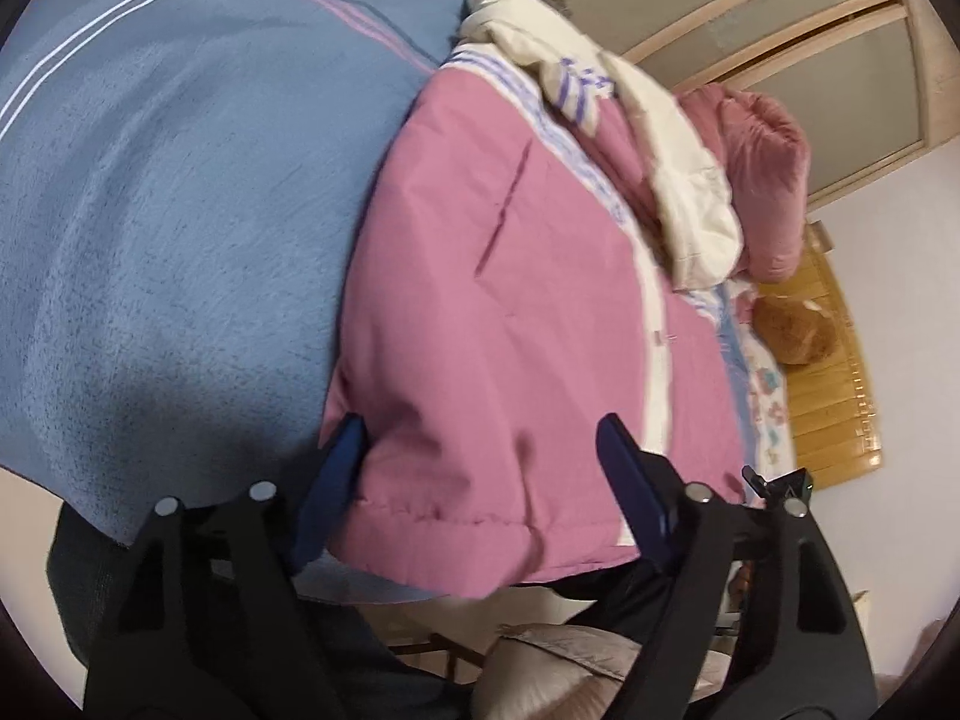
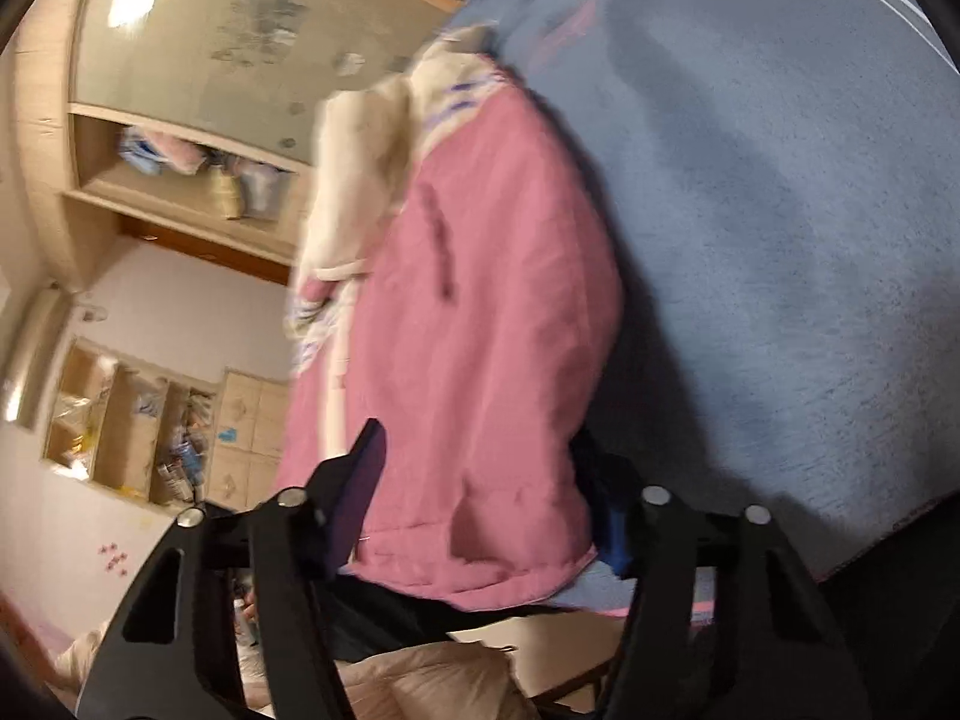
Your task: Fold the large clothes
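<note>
A pink padded jacket with a cream hood lies on a blue-grey blanket, its hem at the bed's near edge. My left gripper straddles that hem. One blue pad is at the jacket's left edge and the other pad rests over the fabric, which lies loose between them. In the right wrist view the same jacket fills the gap of my right gripper. Its left finger presses the hem, and the fabric bulges over the right finger.
A pink pillow, a brown plush toy and a wooden headboard sit at the bed's far end. A wardrobe and cluttered open shelves line the wall. A pale bag lies on the floor below the bed's edge.
</note>
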The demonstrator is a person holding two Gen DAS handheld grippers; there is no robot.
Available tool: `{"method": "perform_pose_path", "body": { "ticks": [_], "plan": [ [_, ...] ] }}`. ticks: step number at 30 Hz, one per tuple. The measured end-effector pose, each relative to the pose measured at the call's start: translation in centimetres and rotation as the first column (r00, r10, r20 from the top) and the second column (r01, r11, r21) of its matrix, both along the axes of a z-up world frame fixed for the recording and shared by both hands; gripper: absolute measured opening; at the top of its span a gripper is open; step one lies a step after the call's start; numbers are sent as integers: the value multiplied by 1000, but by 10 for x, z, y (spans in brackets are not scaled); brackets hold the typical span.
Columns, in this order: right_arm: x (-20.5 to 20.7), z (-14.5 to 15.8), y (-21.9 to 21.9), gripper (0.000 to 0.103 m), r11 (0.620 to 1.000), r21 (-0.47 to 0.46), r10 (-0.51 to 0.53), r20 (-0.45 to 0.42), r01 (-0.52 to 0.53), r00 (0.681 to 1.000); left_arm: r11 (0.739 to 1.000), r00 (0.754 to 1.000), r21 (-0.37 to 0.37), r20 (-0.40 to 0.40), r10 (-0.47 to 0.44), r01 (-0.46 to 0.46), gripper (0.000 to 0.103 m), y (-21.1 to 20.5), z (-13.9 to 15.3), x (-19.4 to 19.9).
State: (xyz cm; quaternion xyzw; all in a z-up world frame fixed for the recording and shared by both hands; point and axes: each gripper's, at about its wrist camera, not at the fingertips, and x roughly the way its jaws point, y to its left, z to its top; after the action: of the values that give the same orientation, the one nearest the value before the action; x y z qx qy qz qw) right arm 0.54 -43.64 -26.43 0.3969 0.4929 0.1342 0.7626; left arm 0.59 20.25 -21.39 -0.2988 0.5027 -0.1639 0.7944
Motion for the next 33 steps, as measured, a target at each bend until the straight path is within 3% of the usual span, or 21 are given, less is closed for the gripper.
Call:
{"method": "perform_pose_path", "body": {
  "ticks": [2, 4, 5, 7, 8, 9, 10, 11, 12, 14, 18, 23, 28, 33],
  "plan": [
    [2, -3, 6, 54, 999, -50, 5, 5, -5, 1000, 999, 1000, 47, -3, -9, 9, 78, -5, -2, 2],
    [2, -4, 5, 54, 999, -32, -10, 8, 11, 1000, 996, 1000, 91, -4, -17, 17, 82, -11, -3, 4],
    [1, -5, 4, 54, 1000, -17, -18, 10, 18, 1000, 996, 1000, 89, -2, -20, 20, 86, -12, -4, 4],
    [-1, -3, 5, 49, 1000, -14, -25, 18, 25, 1000, 996, 1000, 91, 3, -13, 13, 86, -14, -4, 5],
    [-1, -1, 6, 37, 1000, -18, -24, 29, 24, 999, 996, 1000, 90, 9, -12, 11, 79, -15, -2, 5],
    [-2, 2, 7, 31, 999, -22, -27, 37, 28, 999, 996, 1000, 85, 18, -15, 13, 51, -15, 0, 5],
    [-2, 7, 8, 23, 999, -31, -37, 47, 38, 998, 998, 1000, 66, 23, -21, 20, 34, -14, 3, 5],
    [-2, 11, 9, 15, 999, -20, -39, 60, 40, 997, 999, 1000, 33, 23, -18, 17, 28, -10, 5, 5],
    [0, 17, 11, 14, 999, 3, -40, 83, 40, 996, 1000, 999, -14, 29, -17, 18, 20, -6, 7, 5],
    [4, 38, 14, 11, 997, 72, -37, 172, 25, 984, 998, 998, -56, 54, -28, 31, 15, -1, 16, 7],
    [22, 80, 15, 11, 990, 141, -36, 304, -7, 952, 986, 990, -153, 133, -42, 63, 12, 7, 40, 17],
    [93, 138, 19, 11, 984, 166, -22, 434, -56, 901, 967, 963, -231, 267, -39, 104, 12, 11, 100, 56],
    [185, 179, 17, 10, 986, 163, -59, 484, -24, 873, 976, 944, -198, 329, -17, 87, 12, 1, 165, 136],
    [295, 196, 13, 10, 994, 70, -107, 452, 85, 885, 991, 953, -136, 302, 34, 8, 12, -17, 198, 244]
  ]
}}
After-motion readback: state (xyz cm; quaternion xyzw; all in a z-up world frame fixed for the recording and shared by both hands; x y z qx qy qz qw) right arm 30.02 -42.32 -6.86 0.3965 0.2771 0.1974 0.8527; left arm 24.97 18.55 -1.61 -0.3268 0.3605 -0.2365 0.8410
